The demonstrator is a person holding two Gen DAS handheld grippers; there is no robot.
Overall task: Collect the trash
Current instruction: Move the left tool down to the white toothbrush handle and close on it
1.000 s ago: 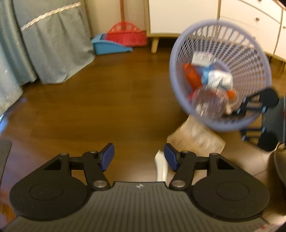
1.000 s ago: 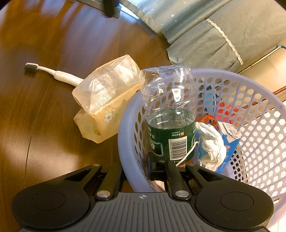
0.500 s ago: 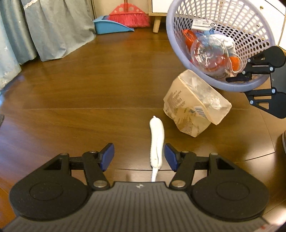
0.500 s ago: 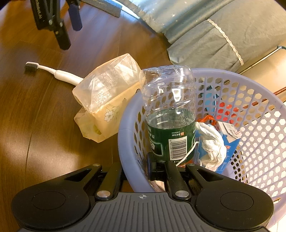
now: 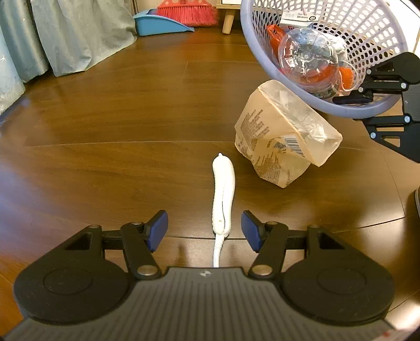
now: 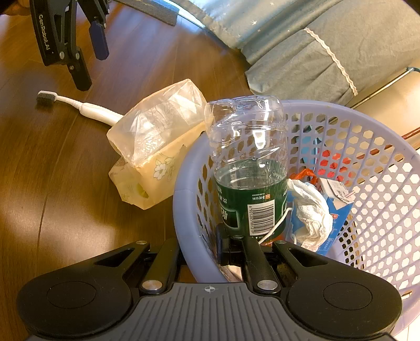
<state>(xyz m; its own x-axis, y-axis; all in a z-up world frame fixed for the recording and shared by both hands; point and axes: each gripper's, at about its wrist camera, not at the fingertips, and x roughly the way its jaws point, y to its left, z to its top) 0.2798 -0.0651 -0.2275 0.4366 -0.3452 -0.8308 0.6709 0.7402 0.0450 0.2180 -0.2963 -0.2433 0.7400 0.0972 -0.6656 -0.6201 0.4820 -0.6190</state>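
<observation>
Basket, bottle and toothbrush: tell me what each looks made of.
Basket: matte lilac plastic, its moulded wall pierced with holes. Bottle: clear thin plastic, glossy highlights, see-through above a green label. Toothbrush: smooth white plastic handle, probably; dark bristles show in the right wrist view.

The left gripper (image 5: pixel 204 230) hangs low with its blue pads spread wide apart. The right gripper (image 6: pixel 199 251) is clamped closed, fingers pinched together.

- Dark brown, glossy wooden plank floor (image 5: pixel 110 126).
- White plastic toothbrush (image 5: pixel 223 194) with dark bristles, flat on the boards.
- Crumpled translucent yellowish plastic tissue pack (image 5: pixel 283 139), just beside the toothbrush handle.
- Blue plastic dustpan (image 5: pixel 160 25) and red broom (image 5: pixel 187 11) near grey-green curtains (image 5: pixel 76 34).
</observation>
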